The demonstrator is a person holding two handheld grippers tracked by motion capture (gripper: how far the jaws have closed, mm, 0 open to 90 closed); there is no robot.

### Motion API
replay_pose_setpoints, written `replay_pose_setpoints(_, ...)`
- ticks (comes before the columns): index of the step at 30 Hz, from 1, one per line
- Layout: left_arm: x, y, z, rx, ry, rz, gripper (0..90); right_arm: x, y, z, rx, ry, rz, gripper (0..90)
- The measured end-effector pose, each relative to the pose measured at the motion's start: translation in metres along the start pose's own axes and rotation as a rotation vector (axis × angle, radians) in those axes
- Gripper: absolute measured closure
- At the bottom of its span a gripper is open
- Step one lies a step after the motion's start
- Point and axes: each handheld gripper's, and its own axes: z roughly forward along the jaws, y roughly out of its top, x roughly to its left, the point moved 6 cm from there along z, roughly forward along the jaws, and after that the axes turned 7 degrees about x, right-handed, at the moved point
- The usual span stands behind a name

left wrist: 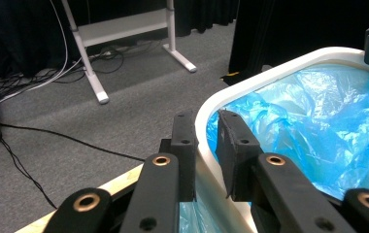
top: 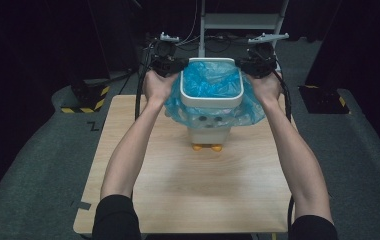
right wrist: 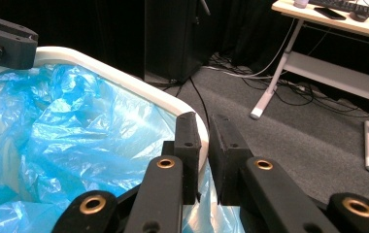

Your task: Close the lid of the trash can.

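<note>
From the high view, the white bin (top: pixel 211 95) with its blue liner bag (top: pixel 210 82) stood on the tabletop (top: pixel 178 190) between the two hand-held grippers, probably light, stiff at the rim, the film soft and slippery. In the left gripper view, the left hand-held gripper (left wrist: pixel 211 128) pinched the rim. In the right gripper view, the right hand-held gripper (right wrist: pixel 203 131) clamped the opposite rim likewise.

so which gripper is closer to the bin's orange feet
Neither clearly: the left gripper clamps the white bin's left rim and the right gripper its right rim, both up at the far corners, about equally far from the orange feet.
</note>
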Motion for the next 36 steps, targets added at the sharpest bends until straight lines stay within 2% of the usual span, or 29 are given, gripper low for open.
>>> replay_pose_setpoints(23, 0.001, -0.005, 0.002, 0.002, -0.001, -0.011, 75.9, 0.000, -0.004, 0.003, 0.001, 0.007, 0.004, 82.2)
replay_pose_setpoints(31, 0.003, -0.008, -0.004, -0.015, -0.018, -0.029, 72.3, -0.001, -0.006, -0.001, -0.016, 0.018, 0.013, 79.5)
replay_pose_setpoints(36, 0.002, -0.010, -0.011, -0.028, -0.020, -0.023, 72.5, -0.001, -0.008, -0.004, -0.017, 0.026, 0.008, 79.6)
